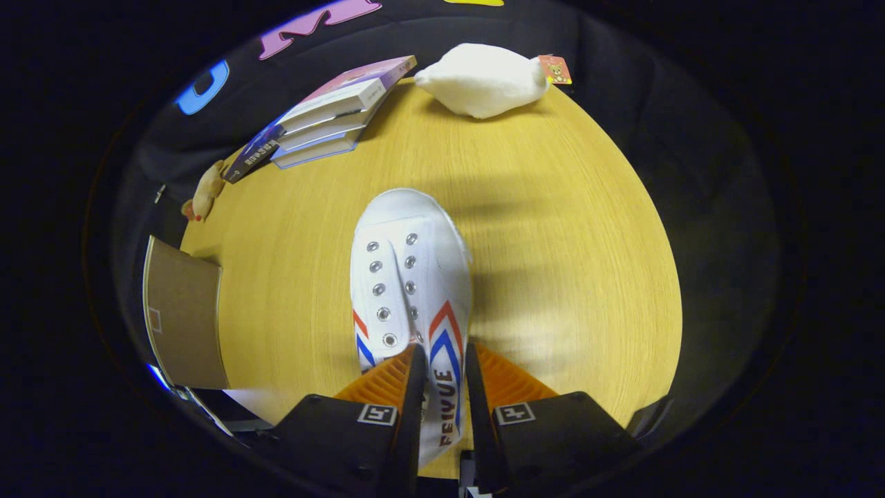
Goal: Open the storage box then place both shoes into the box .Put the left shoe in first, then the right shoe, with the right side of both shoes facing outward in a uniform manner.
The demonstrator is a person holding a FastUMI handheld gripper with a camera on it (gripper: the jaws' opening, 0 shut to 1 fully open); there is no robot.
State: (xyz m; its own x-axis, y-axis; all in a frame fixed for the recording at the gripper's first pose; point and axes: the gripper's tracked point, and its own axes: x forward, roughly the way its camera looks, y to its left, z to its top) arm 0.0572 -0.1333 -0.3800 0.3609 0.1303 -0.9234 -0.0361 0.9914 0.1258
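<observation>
A white canvas shoe [408, 277] with red and blue stripes and metal eyelets hangs above the wooden table [567, 228], toe pointing away from me. My gripper [444, 360] is shut on the shoe's side wall near the heel, one finger on each face of it. The brown cardboard storage box [183, 321] stands to the left of the fingers, at the table's near left corner; I cannot tell how its lid stands.
A stack of books [332, 114] lies at the far left of the table. A white plush toy [484, 79] with a tag rests at the far edge. A small brown toy [206, 190] sits at the left edge beyond the box.
</observation>
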